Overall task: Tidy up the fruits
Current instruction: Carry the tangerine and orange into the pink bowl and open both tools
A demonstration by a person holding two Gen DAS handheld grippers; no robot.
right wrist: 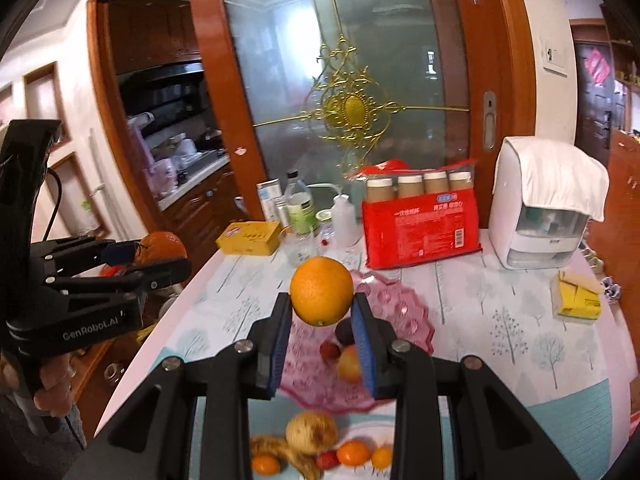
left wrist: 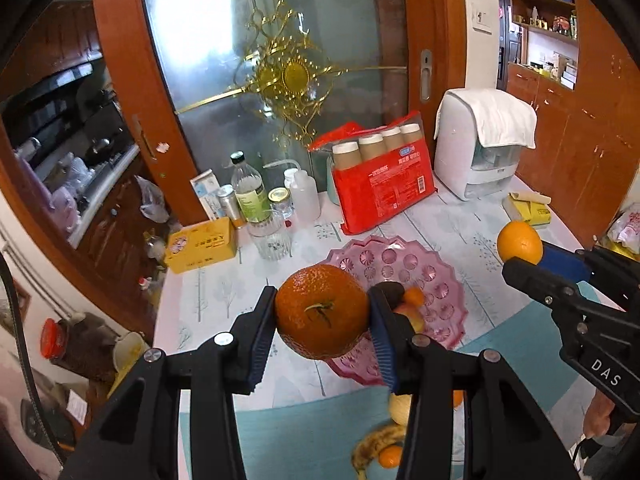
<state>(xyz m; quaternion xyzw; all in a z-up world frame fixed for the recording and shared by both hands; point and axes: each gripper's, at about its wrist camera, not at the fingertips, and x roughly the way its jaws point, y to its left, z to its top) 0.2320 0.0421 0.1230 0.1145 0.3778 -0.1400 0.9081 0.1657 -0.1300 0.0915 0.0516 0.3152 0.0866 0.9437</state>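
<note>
My left gripper (left wrist: 322,314) is shut on a dark orange tangerine (left wrist: 322,312), held in the air above the near rim of a pink glass fruit plate (left wrist: 424,276). My right gripper (right wrist: 322,312) is shut on a lighter orange (right wrist: 322,291), also above that pink plate (right wrist: 400,312), which holds a few small fruits (right wrist: 348,362). Each view shows the other gripper at its side: the right gripper (left wrist: 520,256) with its orange (left wrist: 519,242), the left gripper (right wrist: 160,258) with its tangerine (right wrist: 160,243). Near the table's front lie a banana (right wrist: 288,454), a pale round fruit (right wrist: 311,431) and small oranges (right wrist: 353,453).
At the back of the table stand a red pack of paper cups (left wrist: 384,184), bottles and jars (left wrist: 250,196), a drinking glass (left wrist: 272,240), a yellow box (left wrist: 202,244) and a white appliance under a towel (left wrist: 482,144). A yellow packet (right wrist: 576,296) lies right. A glass door stands behind.
</note>
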